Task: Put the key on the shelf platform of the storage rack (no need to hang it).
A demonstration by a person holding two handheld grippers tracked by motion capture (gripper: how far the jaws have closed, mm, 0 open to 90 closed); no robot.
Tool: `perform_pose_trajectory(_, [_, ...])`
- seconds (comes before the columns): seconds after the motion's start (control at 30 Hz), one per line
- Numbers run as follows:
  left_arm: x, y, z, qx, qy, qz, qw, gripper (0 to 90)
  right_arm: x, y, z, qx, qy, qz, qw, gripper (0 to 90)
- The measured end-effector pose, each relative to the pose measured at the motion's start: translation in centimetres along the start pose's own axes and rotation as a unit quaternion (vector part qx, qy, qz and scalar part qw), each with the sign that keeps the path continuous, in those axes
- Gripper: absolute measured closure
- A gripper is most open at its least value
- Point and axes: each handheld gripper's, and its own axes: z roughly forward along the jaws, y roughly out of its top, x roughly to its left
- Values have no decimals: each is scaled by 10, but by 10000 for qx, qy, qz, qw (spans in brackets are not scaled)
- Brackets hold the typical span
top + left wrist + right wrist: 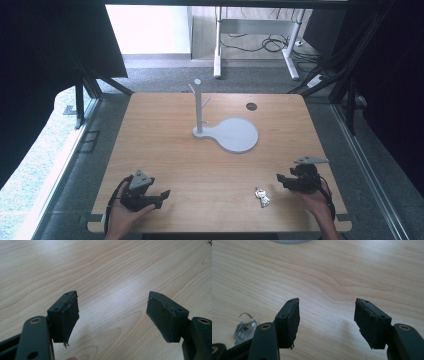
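Observation:
A small bunch of keys [261, 196] on a ring lies on the wooden table [165, 150] near its front edge, right of centre; the keys [244, 328] lie beside the left jaw in the right gripper view. My right gripper [281, 179] rests just right of them, jaws wide apart and empty [327, 322]. My left gripper [164, 196] sits at the front left, held in a hand, open with bare wood between its jaws [112, 315]. A grey stand [198, 107] with short pegs rises from a round grey base [237, 135] at mid-table.
A round cable hole [251, 106] is in the table's far right part. Beyond the far edge stand white desk legs [218, 45] and cables on the floor. Dark frame struts flank both sides of the table.

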Motion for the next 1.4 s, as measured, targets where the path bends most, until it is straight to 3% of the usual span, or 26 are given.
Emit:
perform_pose_trajectory(0.23, [2, 0, -2, -27, -23, -43, 10000, 262, 2, 8, -8, 136, 127, -76, 9998, 430])
perform_pose_trajectory(0.37, [2, 0, -2, -21, -23, -65, 10000, 262, 3, 14, -11, 269, 356, -84, 9990, 451])
perform_pose_trajectory(0.6, [2, 1, -4, -56, -37, -46, 10000, 262, 13, 28, -16, 635, 368, -414, 9964, 484])
perform_pose_trajectory(0.8, [3, 2, -6, -107, -55, -63, 9999, 262, 28, 36, -13, 1025, 442, -654, 9916, 494])
perform_pose_trajectory(1.1, [6, 1, -8, -149, -78, -94, 9998, 263, 42, 41, -2, 1297, 476, -855, 9867, 513])
perform_pose_trajectory(1.4, [5, 1, -6, -114, -84, -78, 9999, 263, 57, 40, 11, 1687, 592, -1028, 9785, 517])
